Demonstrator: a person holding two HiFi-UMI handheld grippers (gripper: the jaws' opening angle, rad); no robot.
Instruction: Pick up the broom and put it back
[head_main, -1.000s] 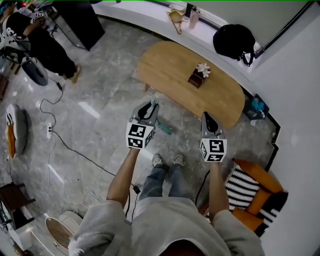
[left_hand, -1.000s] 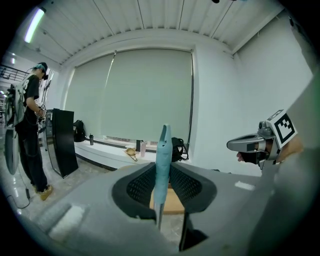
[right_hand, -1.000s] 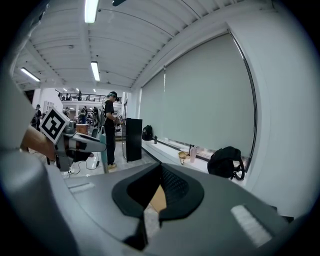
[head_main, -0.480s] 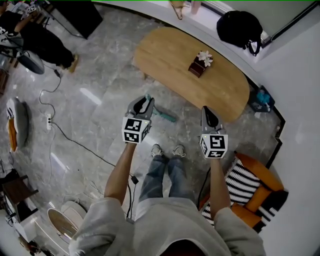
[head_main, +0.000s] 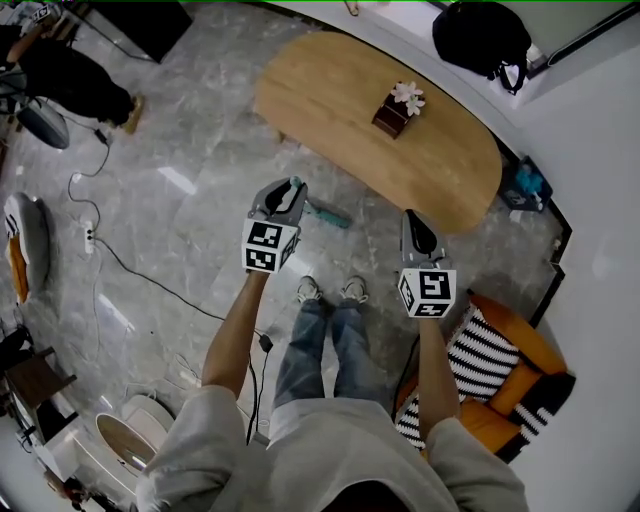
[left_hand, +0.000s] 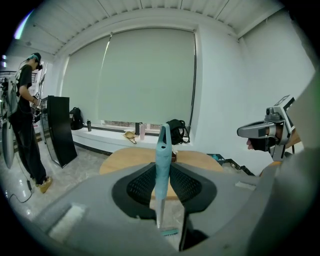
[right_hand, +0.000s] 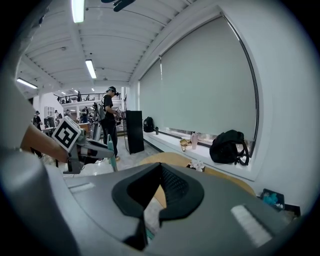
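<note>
Left gripper view, broom handle (left_hand: 162, 150) clamped between left tongs (left_hand: 162, 176)

Grey sweatshirt (head_main: 335, 450), blue jeans (head_main: 300, 355), pale sneakers (head_main: 308, 291), grey left claw (head_main: 284, 192), right claw (head_main: 413, 219)

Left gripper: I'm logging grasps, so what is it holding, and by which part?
The left gripper clamps the long broom by its teal plastic grip, near the handle's top end; the teal brush head is below.

Oval wooden table (head_main: 330, 100) on grey marble floor (head_main: 200, 150), small flower box (head_main: 390, 118) on top.
</note>
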